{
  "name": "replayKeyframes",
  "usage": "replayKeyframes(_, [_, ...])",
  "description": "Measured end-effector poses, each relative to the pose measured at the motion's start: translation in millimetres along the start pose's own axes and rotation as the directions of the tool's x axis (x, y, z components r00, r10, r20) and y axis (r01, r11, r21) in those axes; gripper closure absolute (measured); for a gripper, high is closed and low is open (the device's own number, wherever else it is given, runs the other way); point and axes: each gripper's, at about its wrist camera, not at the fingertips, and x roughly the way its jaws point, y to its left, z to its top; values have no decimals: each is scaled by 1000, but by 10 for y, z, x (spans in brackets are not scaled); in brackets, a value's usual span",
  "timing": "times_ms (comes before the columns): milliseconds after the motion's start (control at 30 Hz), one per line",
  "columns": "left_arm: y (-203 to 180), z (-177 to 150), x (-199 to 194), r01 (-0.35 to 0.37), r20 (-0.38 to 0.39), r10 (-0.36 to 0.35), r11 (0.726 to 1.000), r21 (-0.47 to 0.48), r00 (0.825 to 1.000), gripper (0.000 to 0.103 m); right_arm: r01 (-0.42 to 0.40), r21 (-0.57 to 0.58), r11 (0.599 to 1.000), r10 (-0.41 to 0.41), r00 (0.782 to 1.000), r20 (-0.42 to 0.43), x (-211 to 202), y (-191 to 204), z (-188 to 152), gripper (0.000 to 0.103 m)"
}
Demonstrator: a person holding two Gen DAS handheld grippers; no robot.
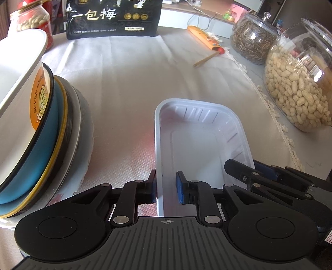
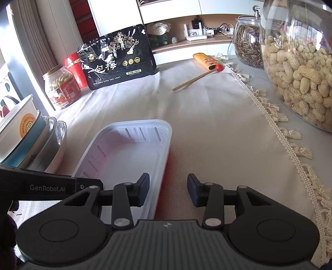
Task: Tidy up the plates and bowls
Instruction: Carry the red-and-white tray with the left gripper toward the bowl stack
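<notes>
A white rectangular plastic tray lies on the cloth-covered table; it also shows in the right wrist view. My left gripper straddles the tray's left rim, one pad outside and one inside, with a gap still showing. My right gripper is open and straddles the tray's right rim. The right gripper also shows in the left wrist view at the tray's right edge. A stack of bowls and plates stands to the left, topped by a white bowl with an orange label; the stack also shows in the right wrist view.
Two glass jars, one of peanuts and one of sunflower seeds, stand at the right. A black snack bag, a red-labelled peanut jar, an orange box and a wooden stick lie at the back.
</notes>
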Motion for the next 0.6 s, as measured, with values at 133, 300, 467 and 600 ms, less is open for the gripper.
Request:
replayKeyframes(133, [85, -8, -11, 88, 6, -87, 994, -62, 996, 84, 18, -11, 1000, -18, 1000, 3, -33, 43, 7, 82])
replayKeyframes(300, [31, -24, -414, 138, 120, -135, 990, -14, 984, 84, 26, -2, 1000, -26, 996, 81, -359, 122, 113, 82])
replayKeyframes(467, [159, 192, -1195, 138, 253, -143, 990, 39, 957, 83, -44, -53, 998, 54, 975, 214, -833, 447, 484, 81])
replayKeyframes(600, [498, 409, -1767, 64, 283, -74, 997, 42, 956, 84, -193, -85, 977, 208, 950, 235, -979, 870, 852, 82])
